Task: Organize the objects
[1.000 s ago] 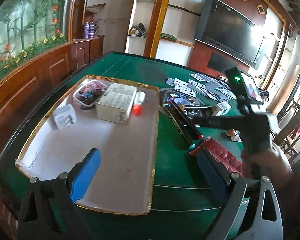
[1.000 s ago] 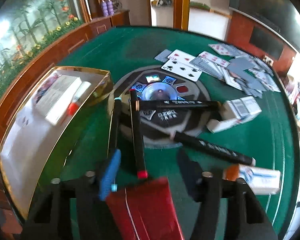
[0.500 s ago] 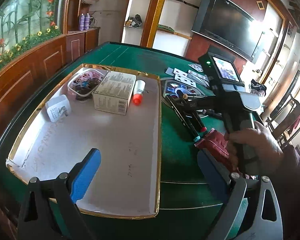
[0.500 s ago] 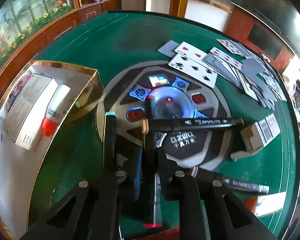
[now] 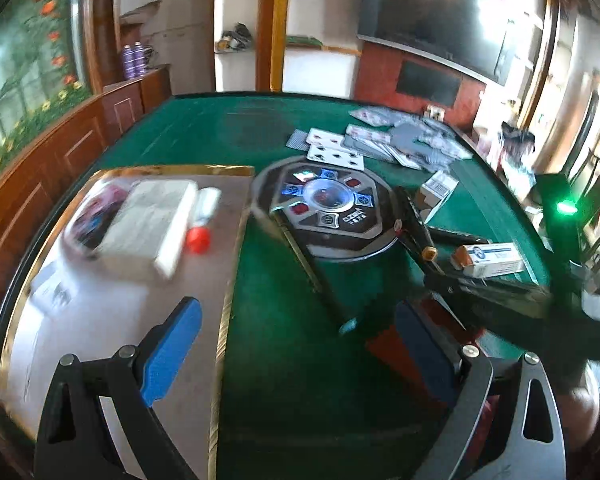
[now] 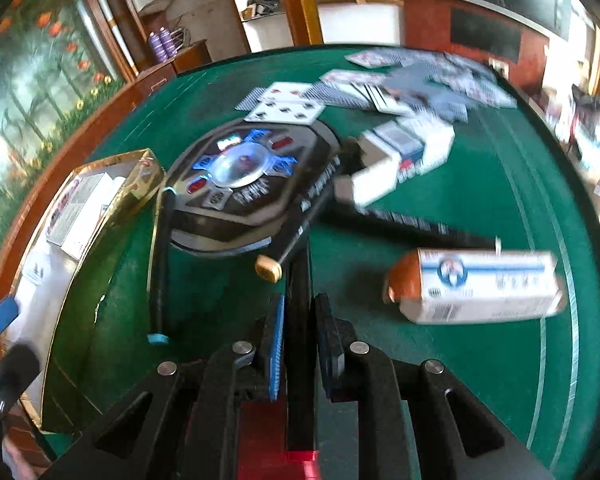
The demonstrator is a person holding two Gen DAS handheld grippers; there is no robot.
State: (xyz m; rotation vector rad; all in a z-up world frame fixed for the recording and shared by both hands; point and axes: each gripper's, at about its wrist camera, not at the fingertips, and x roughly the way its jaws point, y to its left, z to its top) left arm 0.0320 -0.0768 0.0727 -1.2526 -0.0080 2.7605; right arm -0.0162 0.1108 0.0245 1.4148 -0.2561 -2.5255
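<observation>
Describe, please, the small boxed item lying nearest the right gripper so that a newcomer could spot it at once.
Start at the round black control panel in the middle of the green table. To the right of it, past the black markers, a long white carton lies on its side on the felt. Its orange end and blue stripe with a round logo set it apart from the card boxes farther back.

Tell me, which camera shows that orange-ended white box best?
The right wrist view: the white box lies large and near on the green table, though blurred. The left wrist view shows it smaller, off to the right.
</observation>
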